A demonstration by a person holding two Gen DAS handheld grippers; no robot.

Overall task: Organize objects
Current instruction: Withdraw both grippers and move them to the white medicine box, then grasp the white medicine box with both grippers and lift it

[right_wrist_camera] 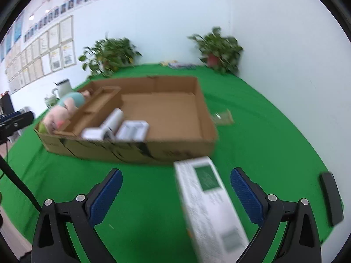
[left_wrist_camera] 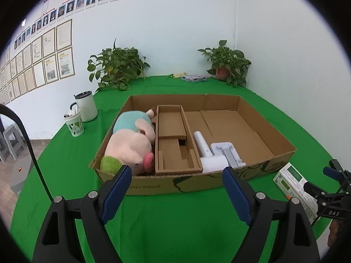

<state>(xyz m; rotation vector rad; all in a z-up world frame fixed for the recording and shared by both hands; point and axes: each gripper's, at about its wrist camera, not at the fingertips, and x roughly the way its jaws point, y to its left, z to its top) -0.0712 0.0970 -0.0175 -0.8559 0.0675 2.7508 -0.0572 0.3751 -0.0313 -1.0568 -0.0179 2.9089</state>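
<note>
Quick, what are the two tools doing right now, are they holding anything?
Left tool: open, holding nothing.
Right tool: open; the white box lies between its fingers, not gripped.

Black hand-held gripper, blue pads

Two potted plants stand at the green table's far edge, near framed papers on the wall.

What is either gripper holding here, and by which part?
Nothing. The left gripper is open and empty; the right gripper is open around the white box, pads not touching.
</note>
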